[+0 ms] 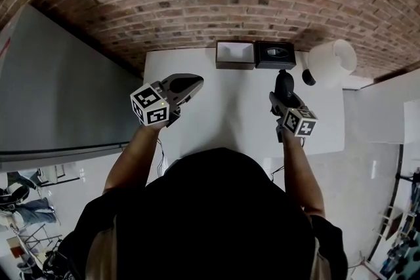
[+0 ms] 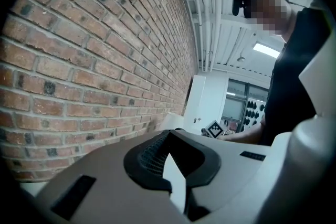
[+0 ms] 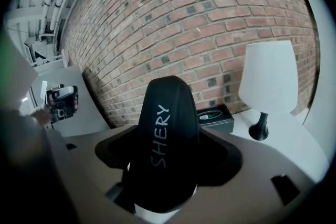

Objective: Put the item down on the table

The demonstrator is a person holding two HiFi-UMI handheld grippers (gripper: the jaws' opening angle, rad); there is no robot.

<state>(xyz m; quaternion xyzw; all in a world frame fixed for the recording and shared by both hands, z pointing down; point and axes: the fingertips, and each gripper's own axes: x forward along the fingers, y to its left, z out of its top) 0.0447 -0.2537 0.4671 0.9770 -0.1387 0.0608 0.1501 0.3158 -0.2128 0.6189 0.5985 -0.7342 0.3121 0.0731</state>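
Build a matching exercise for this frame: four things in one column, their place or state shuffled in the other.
Things:
1. black case
2. lamp
3. open box
4. left gripper

Place or state:
A. holds nothing
B. just left of the black box
C. held in the right gripper
D. right of the black box, on the table

Pairs: 1-C, 2-D, 3-B, 4-A

I see white counter set against brick wall. Along far edge: open dark box, white inside, touching black box. White-shaded lamp, black base, near right corner.
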